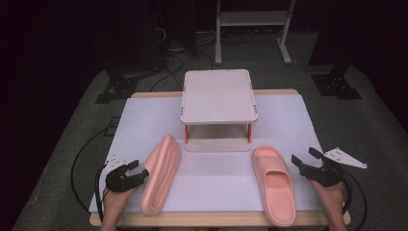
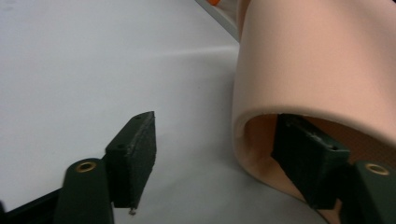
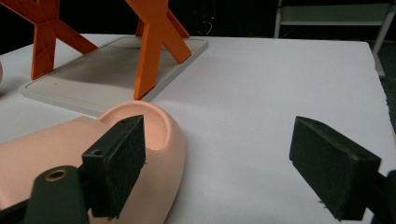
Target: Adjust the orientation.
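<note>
Two pink slippers lie on the white table [image 1: 221, 173]. The left slipper [image 1: 161, 173] is tipped on its side, while the right slipper [image 1: 274, 187] rests flat, opening up. My left gripper [image 1: 138, 169] is open at the left slipper's edge. In the left gripper view, one jaw reaches inside the slipper [image 2: 317, 60] and the other hangs over bare table, with the left gripper [image 2: 217, 128] holding nothing. My right gripper [image 1: 303, 155] is open just right of the right slipper. Its near jaw is beside the slipper's heel [image 3: 154, 126], and the right gripper [image 3: 219, 140] is empty.
A small two-tier rack [image 1: 219, 94] with a pale top and orange legs [image 3: 154, 42] stands at the table's far middle, its base plate [image 3: 107, 65] just beyond the slippers. Cables trail off the left side. A metal stand sits on the floor behind the table.
</note>
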Demonstrator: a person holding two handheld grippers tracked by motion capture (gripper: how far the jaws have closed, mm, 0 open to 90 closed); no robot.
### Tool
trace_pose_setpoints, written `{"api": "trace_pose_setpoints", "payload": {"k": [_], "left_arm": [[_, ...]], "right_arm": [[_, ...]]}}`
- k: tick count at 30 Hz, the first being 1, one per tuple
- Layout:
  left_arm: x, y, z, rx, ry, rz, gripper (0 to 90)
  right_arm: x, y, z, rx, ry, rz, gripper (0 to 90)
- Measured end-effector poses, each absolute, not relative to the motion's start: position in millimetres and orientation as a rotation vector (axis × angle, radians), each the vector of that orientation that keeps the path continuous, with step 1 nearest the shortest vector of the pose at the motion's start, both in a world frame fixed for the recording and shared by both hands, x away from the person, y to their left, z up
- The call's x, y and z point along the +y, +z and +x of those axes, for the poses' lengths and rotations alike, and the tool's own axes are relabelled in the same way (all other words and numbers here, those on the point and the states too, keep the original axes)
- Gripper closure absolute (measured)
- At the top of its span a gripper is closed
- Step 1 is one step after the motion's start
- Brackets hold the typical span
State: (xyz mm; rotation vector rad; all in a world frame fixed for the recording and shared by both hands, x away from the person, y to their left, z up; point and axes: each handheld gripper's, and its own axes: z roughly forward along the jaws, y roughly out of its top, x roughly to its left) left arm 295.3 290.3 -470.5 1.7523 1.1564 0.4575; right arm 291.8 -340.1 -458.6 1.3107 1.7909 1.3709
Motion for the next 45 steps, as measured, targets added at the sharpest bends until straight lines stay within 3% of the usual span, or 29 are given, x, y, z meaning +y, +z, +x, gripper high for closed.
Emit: {"api": "trace_pose_setpoints", "payload": {"k": [13,45], "left_arm": [[278,-470,304,1.117,0.411,1.758,45.8],[262,-460,296,1.026,0.394,1.722,51.9]], "right_arm": [[-339,-459,292,1.797,1.371,1.312,18.0],[-339,-459,292,1.801,1.371,1.314,18.0]]}}
